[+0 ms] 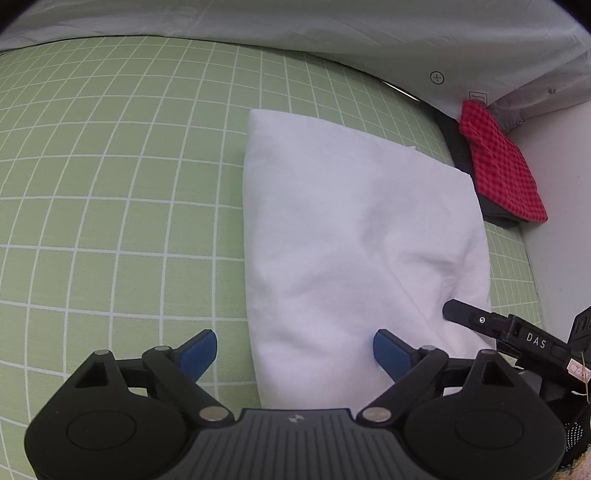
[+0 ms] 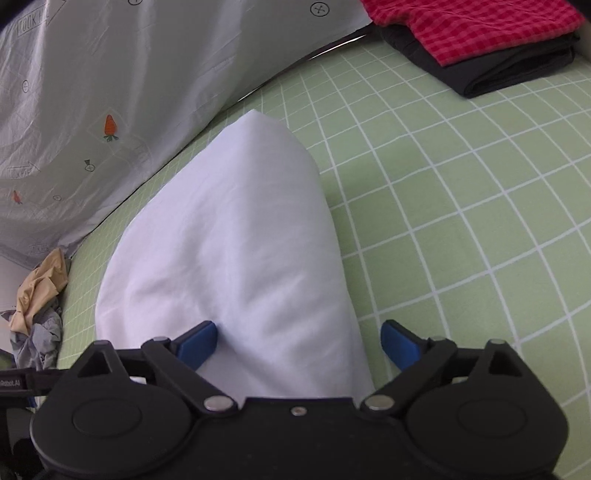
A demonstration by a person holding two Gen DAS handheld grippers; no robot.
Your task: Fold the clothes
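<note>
A folded white garment [image 1: 354,236] lies on the green checked sheet [image 1: 122,192]. My left gripper [image 1: 295,350] is open, its blue fingers astride the garment's near left corner, just above it. The other gripper's black finger [image 1: 480,321] shows at the garment's right edge. In the right wrist view the same white garment [image 2: 240,258] fills the middle. My right gripper [image 2: 299,343] is open, its left blue pad [image 2: 197,343] touching the cloth, the right pad over the green sheet [image 2: 461,221].
A folded red checked cloth [image 1: 498,166] lies on a folded black garment [image 1: 461,155] at the sheet's far corner; they also show in the right wrist view [image 2: 469,26]. A pale printed sheet [image 2: 110,92] hangs along the back. Crumpled clothes [image 2: 37,302] lie at the left.
</note>
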